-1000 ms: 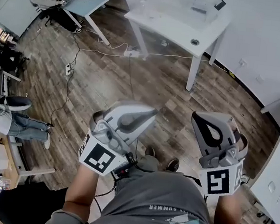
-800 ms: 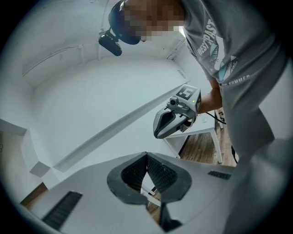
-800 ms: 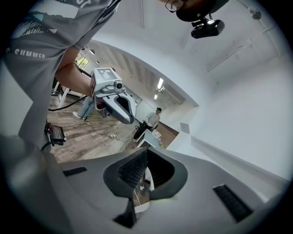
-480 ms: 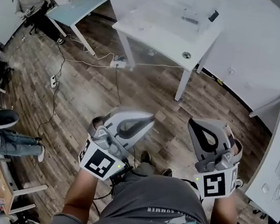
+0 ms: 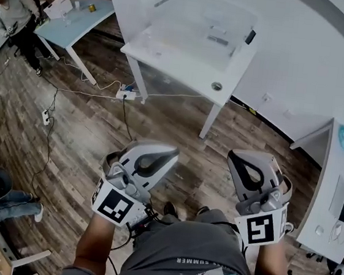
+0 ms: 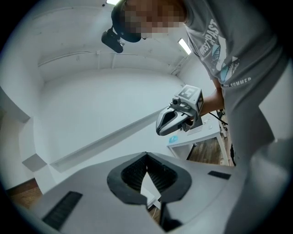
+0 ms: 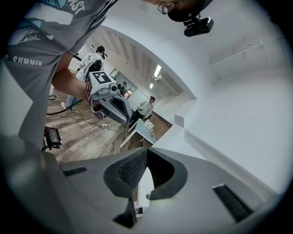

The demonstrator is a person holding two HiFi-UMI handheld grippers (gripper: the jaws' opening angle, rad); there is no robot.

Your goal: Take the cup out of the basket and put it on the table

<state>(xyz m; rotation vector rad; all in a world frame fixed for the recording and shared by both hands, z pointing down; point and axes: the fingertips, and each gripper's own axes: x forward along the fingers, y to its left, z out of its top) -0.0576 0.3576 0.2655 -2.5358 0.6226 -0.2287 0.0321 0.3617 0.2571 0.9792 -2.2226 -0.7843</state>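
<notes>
No cup shows in any view. A white table [image 5: 188, 49] stands ahead across the wooden floor, with a pale see-through container [image 5: 204, 17] on it that may be the basket; its contents are too faint to tell. My left gripper [image 5: 174, 152] is held in front of my body, jaws shut with nothing between them, and it also shows in its own view [image 6: 146, 155]. My right gripper [image 5: 234, 156] is beside it, also shut and empty, seen in its own view too [image 7: 146, 153]. Both are well short of the table.
A small dark object [image 5: 250, 37] lies on the table's far right. A power strip [image 5: 126, 95] and cables lie on the floor by the table's legs. Another white desk [image 5: 333, 183] stands at the right and a light blue table [image 5: 80, 18] at upper left, near a person [image 5: 10, 10].
The white table has drawn nearer and shifted left in the head view as I walk towards it. Both grippers stay shut and keep their places in front of me.
</notes>
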